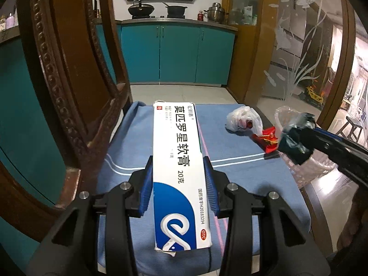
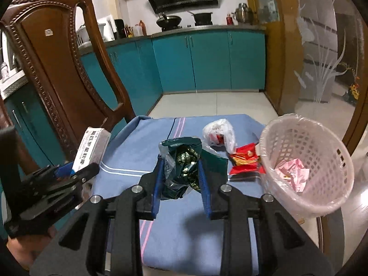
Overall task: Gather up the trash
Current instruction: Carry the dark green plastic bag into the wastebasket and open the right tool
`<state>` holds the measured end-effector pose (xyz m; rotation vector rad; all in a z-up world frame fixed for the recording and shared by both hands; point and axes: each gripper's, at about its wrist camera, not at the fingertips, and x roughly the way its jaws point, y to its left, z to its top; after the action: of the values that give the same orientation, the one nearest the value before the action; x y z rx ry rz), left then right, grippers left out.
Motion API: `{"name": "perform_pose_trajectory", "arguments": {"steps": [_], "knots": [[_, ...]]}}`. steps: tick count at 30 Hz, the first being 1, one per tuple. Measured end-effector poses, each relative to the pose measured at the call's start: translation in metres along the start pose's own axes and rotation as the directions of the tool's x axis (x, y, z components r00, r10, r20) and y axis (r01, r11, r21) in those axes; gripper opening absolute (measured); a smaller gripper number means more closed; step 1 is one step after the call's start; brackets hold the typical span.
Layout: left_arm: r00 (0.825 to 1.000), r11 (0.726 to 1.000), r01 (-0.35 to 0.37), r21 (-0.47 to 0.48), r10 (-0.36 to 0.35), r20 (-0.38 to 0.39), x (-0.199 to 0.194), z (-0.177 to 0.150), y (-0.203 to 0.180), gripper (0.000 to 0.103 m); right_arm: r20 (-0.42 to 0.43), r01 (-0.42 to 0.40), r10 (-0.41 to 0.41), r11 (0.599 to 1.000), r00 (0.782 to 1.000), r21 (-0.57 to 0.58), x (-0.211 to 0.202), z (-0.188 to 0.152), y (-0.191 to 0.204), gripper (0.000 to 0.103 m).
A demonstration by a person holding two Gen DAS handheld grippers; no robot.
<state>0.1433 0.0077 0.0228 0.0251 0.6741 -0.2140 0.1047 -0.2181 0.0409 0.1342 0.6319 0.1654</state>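
covering table: blue cloth (image 2: 184,227); teal cabinets (image 2: 207,62)

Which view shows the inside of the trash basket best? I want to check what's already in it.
The right wrist view: the basket tilts its mouth toward that camera, showing crumpled pink paper inside. In the left wrist view the right hand-held gripper and its dark green wrapper cover most of the basket.

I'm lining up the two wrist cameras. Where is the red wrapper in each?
Left wrist: red wrapper lies right of centre, between the white plastic bag and the basket.
Right wrist: red wrapper lies right of centre, against the basket.
Shared landmark: the white plastic bag.
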Motion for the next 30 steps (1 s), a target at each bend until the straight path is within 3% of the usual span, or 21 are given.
{"name": "perform_pose_trajectory", "arguments": {"steps": [6, 23, 26, 30], "knots": [[1.0, 1.0, -0.002, 0.012, 0.002, -0.02, 0.003, -0.006, -0.007, 0.041, -0.041, -0.005, 0.005, 1.0, 0.999, -0.002, 0.011, -0.005, -0.007, 0.03], [0.999, 1.0, -0.007, 0.007, 0.007, -0.041, 0.008, -0.007, -0.004, 0.042, -0.017, -0.005, 0.005, 1.0, 1.0, -0.007, 0.005, -0.002, -0.003, 0.03], [0.999, 1.0, -0.004, 0.007, 0.004, -0.042, 0.008, -0.007, -0.004, 0.042, 0.057, 0.039, -0.039, 0.999, 0.998, 0.008, -0.009, 0.009, -0.019, 0.03], [0.999, 1.0, 0.001, 0.015, 0.0, -0.045, 0.007, -0.008, -0.005, 0.042, 0.148, 0.145, -0.169, 0.977, 0.974, 0.157, -0.03, 0.031, -0.089, 0.03]]}}
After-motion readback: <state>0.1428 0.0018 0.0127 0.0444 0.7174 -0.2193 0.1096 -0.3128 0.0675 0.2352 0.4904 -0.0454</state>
